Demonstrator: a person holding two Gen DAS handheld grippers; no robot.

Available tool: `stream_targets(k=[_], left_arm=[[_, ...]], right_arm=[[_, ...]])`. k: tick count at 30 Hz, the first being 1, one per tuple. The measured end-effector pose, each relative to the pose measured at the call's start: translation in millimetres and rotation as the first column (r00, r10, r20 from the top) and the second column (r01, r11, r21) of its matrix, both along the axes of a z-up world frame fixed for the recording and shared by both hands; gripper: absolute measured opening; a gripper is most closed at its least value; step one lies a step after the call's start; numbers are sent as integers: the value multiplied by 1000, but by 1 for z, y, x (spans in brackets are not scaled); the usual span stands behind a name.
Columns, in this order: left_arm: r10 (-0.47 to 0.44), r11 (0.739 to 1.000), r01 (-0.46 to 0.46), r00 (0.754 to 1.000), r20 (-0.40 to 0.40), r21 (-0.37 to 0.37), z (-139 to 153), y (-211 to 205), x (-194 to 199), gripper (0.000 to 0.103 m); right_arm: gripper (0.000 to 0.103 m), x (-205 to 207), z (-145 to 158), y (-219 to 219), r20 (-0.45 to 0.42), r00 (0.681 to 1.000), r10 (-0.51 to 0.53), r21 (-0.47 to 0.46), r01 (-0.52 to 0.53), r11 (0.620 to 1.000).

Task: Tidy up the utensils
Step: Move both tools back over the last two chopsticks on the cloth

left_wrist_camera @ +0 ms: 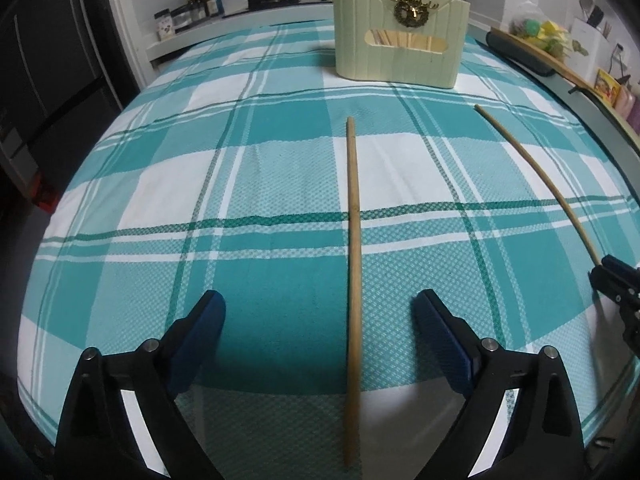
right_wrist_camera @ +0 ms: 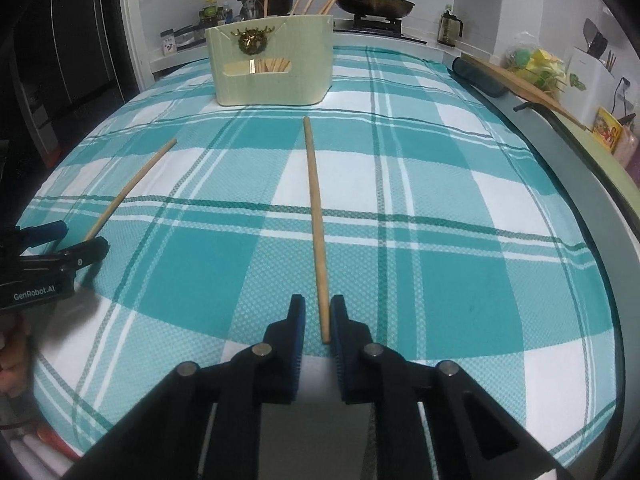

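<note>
Tablecloth (left_wrist_camera: 160, 184); chopstick (left_wrist_camera: 353, 264) between parted jaws.

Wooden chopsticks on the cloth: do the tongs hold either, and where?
Neither is held. Left tongs stand wide around one wooden chopstick; right tongs bracket the other chopstick's near end, not clamped.

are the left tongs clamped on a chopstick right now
No, the left tongs stand wide open, with the chopstick lying loose on the tablecloth between the pads, touching neither.
</note>
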State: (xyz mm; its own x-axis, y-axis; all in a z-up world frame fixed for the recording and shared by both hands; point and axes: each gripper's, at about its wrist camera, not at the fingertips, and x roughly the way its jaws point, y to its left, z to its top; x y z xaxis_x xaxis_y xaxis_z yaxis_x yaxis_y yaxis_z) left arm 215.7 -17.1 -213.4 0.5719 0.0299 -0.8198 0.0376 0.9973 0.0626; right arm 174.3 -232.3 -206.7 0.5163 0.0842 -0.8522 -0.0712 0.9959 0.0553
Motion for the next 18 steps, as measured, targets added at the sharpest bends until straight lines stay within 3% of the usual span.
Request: stream_targets(k=[2, 9, 12, 18], left_arm=[[4, 1000, -4, 1000, -7, -1, -1, 2, 1, 102], [2, 1000, -3, 1000, -13, -21, -2, 4, 0, 102], [14, 999, -14, 1000, -22, -38, -3, 6, 1, 102], [-55, 996, 53, 998, -27, -68, -3, 11, 0, 102]], right_arm=[[31, -1, 0, 1, 1, 1000, 8, -1, -8, 1000], [44, 0, -1, 5, 11, 1000, 0, -29, 1, 1000], [48, 1, -2, 2, 8, 1000, -5, -16, 5, 1000], [49, 5, -1, 0, -23, 1000, 9, -9, -9, 1000]])
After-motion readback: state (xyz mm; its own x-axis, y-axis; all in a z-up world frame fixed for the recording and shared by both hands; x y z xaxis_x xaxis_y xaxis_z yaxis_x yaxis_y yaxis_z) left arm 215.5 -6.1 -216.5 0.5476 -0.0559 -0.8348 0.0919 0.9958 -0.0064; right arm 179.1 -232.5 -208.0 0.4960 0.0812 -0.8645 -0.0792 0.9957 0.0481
